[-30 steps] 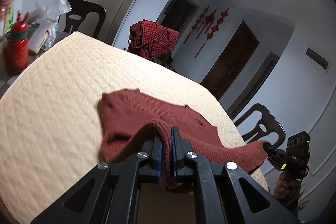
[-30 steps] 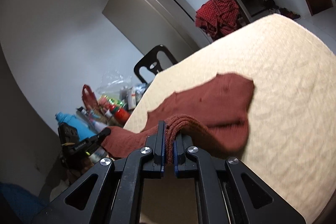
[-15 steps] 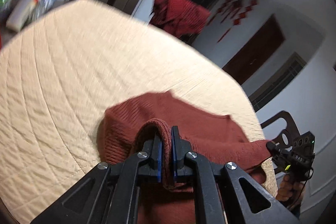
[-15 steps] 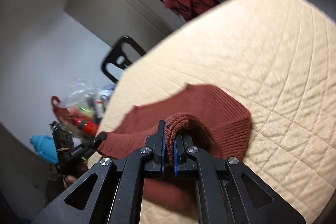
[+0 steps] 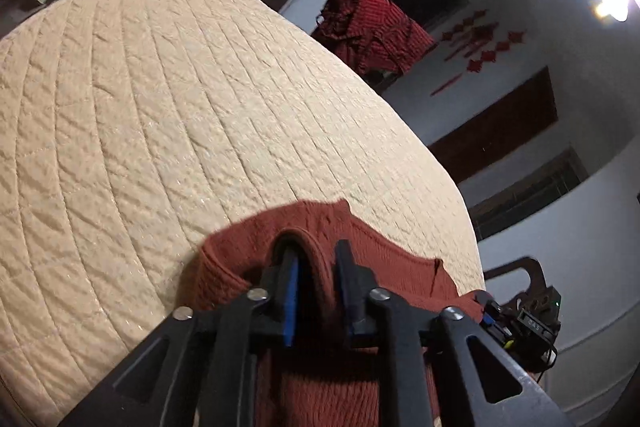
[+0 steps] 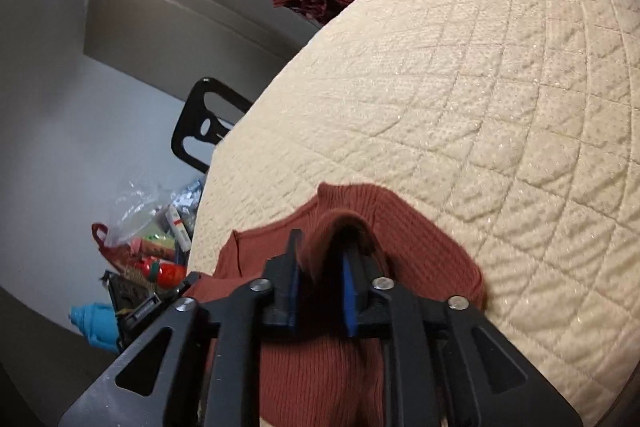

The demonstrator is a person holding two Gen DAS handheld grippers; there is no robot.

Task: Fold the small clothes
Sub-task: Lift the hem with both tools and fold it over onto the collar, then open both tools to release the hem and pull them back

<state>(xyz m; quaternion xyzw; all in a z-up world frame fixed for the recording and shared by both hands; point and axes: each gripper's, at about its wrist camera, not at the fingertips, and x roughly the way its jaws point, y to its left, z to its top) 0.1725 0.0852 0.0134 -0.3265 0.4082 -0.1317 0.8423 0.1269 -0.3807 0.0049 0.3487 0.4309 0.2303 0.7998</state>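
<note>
A rust-red ribbed knit garment (image 5: 384, 267) lies doubled over at the near edge of the cream quilted table cover (image 5: 160, 115). My left gripper (image 5: 314, 247) has its jaws parted, with a fold of the knit still lying loose between them. My right gripper (image 6: 324, 239) is also parted, a ridge of the garment (image 6: 420, 251) standing between its fingers. Each gripper shows at the edge of the other's view, at the garment's opposite end.
A red checked cloth (image 5: 372, 27) hangs over something beyond the table's far side. Dark chairs (image 6: 200, 123) stand around the table. Bottles, packets and a plastic bag (image 6: 160, 247) crowd a side surface. A wide stretch of quilt lies beyond the garment.
Both grippers carried the held edge forward and down over the garment, folding it. Both jaws have since parted and let go of the cloth.
</note>
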